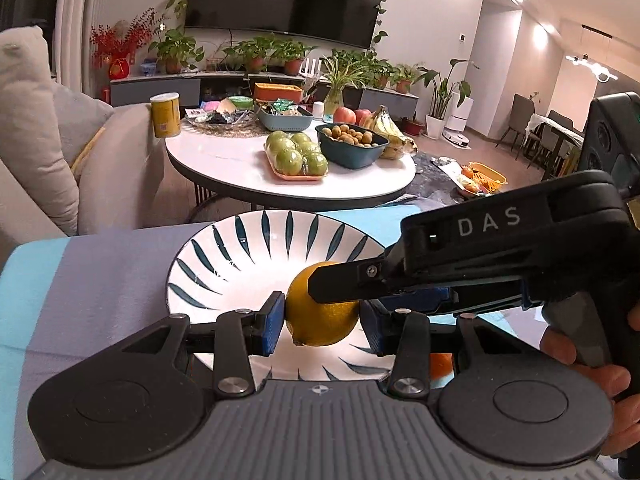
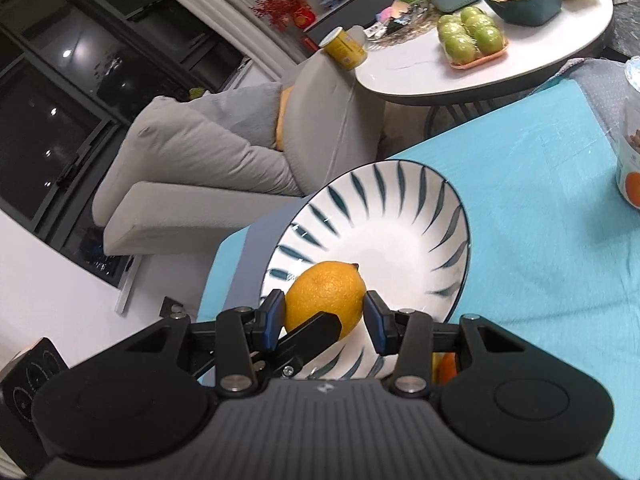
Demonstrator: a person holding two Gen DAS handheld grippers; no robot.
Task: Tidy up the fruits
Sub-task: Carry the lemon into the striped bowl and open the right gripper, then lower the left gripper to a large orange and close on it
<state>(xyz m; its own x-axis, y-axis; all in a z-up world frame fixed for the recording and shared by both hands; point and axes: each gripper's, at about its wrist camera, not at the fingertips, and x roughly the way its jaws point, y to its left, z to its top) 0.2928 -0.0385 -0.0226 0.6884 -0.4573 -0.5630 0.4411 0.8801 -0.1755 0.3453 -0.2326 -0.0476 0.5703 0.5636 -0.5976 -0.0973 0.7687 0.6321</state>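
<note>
Both grippers are clenched on 1 lemon [image 1: 320, 308]: the left gripper [image 1: 322, 316] has its blue pads [image 1: 272, 322] against the lemon's 2 sides, and the right gripper [image 2: 325, 316] pinches it crosswise, 1 of its fingers lying over the lemon's top in the left view. The lemon hangs between the 4 fingers just above the near rim of the bowl [image 2: 384, 236], whose striped inside lies ahead of the fingertips. To do this step well I would carry it forward over the bowl's middle, lower it close to the bottom, then let go with 1 gripper at a time so it does not roll.
</note>
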